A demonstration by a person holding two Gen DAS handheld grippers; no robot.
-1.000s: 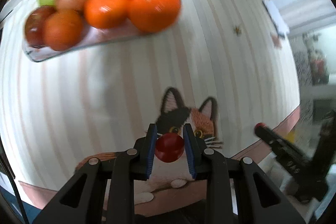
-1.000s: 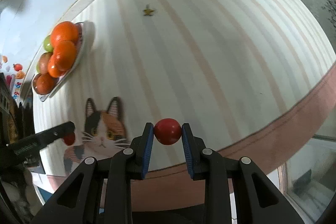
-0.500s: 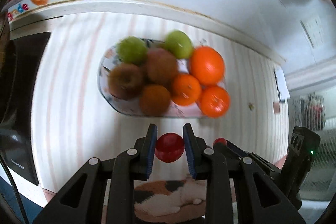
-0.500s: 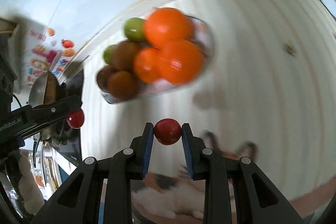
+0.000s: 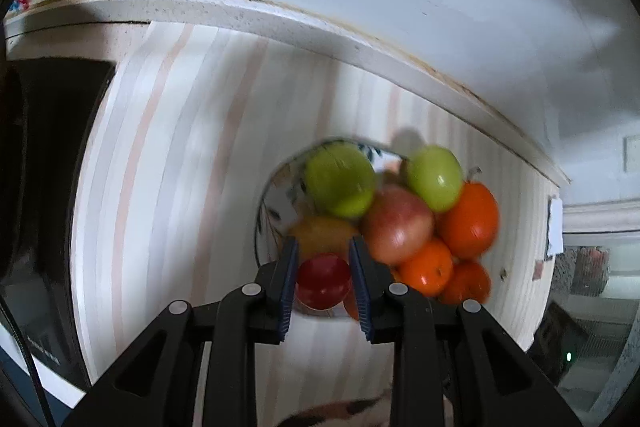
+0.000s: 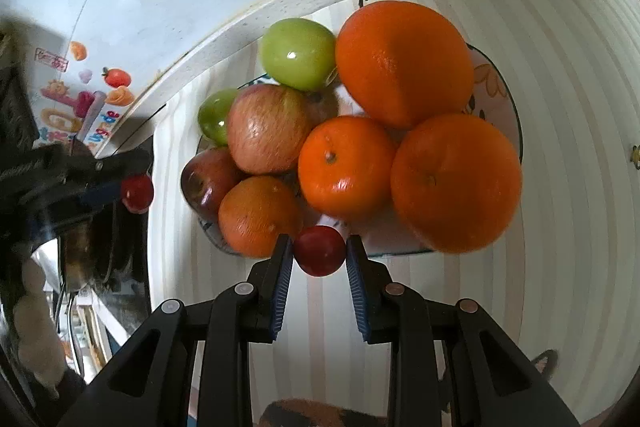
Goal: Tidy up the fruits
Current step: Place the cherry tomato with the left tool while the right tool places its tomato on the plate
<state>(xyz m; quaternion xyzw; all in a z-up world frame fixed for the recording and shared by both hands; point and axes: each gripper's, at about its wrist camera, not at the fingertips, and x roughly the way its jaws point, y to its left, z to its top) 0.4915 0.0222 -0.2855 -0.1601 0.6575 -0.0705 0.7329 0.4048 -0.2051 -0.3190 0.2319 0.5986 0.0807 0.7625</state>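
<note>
Left wrist view: the left claw [image 5: 323, 281] grips a small red fruit [image 5: 322, 279] directly over the near edge of the piled fruit plate [image 5: 267, 203].

Right wrist view: the right claw [image 6: 319, 251] clamps its own cherry-red fruit [image 6: 319, 249] at the plate's near rim [image 6: 210, 229], oranges [image 6: 404, 63] just ahead.

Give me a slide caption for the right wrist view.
Right gripper holding a small red fruit just short of a plate piled with oranges and apples.
</note>
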